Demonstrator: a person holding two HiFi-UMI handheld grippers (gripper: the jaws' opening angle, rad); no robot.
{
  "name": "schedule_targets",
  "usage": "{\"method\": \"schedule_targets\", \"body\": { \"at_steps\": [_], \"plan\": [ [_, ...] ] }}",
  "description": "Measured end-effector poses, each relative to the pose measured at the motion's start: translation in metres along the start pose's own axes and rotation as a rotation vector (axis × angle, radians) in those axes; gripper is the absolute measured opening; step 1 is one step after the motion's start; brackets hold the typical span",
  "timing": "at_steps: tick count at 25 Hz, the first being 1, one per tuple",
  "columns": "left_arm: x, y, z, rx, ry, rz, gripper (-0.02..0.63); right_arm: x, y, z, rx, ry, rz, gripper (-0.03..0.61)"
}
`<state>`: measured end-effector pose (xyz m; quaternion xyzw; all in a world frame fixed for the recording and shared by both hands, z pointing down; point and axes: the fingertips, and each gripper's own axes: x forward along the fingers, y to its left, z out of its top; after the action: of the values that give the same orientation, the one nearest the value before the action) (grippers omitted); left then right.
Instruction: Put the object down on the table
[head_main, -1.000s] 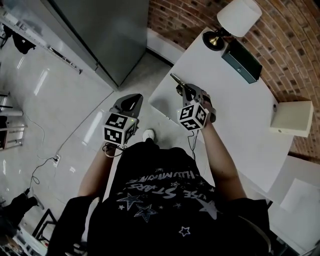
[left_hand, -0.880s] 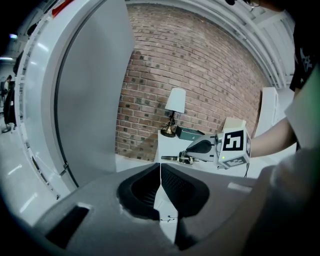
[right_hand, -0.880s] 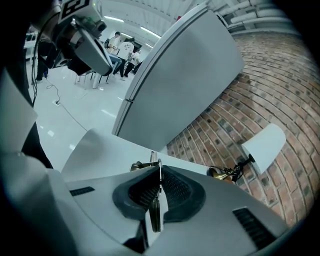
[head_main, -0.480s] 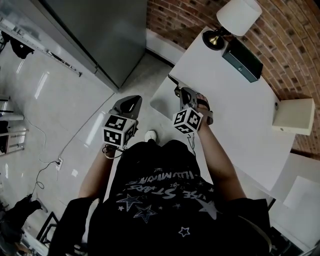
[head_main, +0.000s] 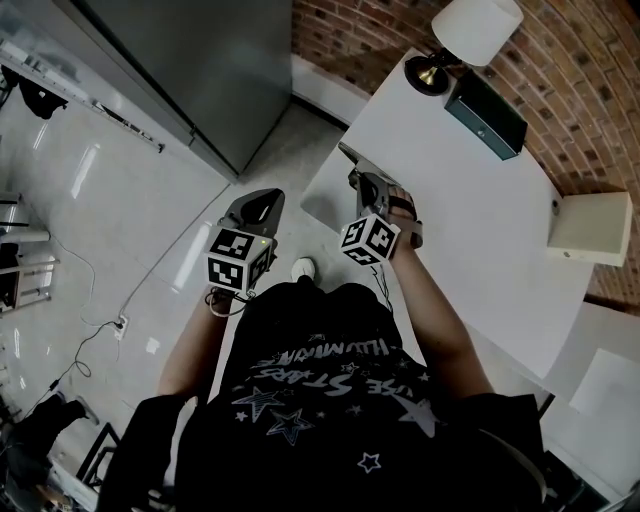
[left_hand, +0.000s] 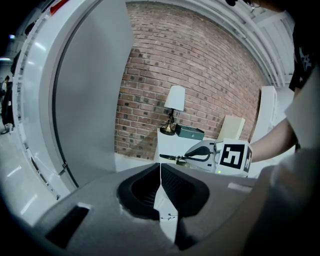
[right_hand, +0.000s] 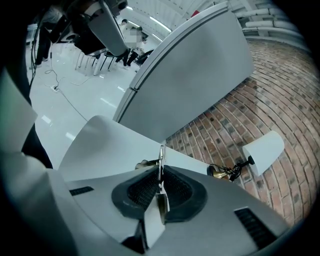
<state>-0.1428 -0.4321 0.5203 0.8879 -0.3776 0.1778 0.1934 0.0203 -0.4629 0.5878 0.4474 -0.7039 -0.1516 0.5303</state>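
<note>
The white table (head_main: 470, 210) is smooth, flat and bare across its middle. The lamp (head_main: 475, 30) and the dark green box (head_main: 487, 115) sit far off at its back corner, so nothing crowds you.

Your right gripper (head_main: 362, 183) is over the table's left edge, close to the near corner. Its jaws are opening, with the thin metal object (right_hand: 161, 155) upright between the ribbed pads. It is a narrow, flat, shiny strip with a brass-coloured part to one side; what it is I cannot tell, nor whether it touches the top yet.

Hard metal on a slick top will likely skid or tip. Bring it low and a little inward from that edge, part the jaws slowly, then draw straight back.

Your left gripper (head_main: 262, 200) hangs off the table over the floor, jaws together and empty.
</note>
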Motion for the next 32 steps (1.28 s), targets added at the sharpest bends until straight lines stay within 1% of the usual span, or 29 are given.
{"method": "schedule_targets", "body": {
  "at_steps": [8,13,17,24,32],
  "plan": [
    [-0.001,-0.007,-0.003,0.007,0.009,0.013,0.021,0.0,0.006,-0.002,0.019,-0.004,0.008,0.043],
    [-0.004,-0.013,-0.003,0.01,-0.001,0.03,0.021,-0.006,0.014,-0.003,0.078,-0.024,0.083,0.138],
    [-0.01,-0.02,0.002,0.012,-0.014,0.048,0.021,-0.017,0.011,-0.001,0.123,-0.053,0.097,0.155],
    [-0.025,-0.045,0.015,0.004,-0.055,0.08,0.021,-0.052,-0.017,0.002,0.185,-0.107,0.061,0.148],
    [-0.041,-0.095,0.016,0.01,-0.09,0.094,0.021,-0.108,-0.036,-0.01,0.252,-0.179,0.014,0.037]
  ]
}}
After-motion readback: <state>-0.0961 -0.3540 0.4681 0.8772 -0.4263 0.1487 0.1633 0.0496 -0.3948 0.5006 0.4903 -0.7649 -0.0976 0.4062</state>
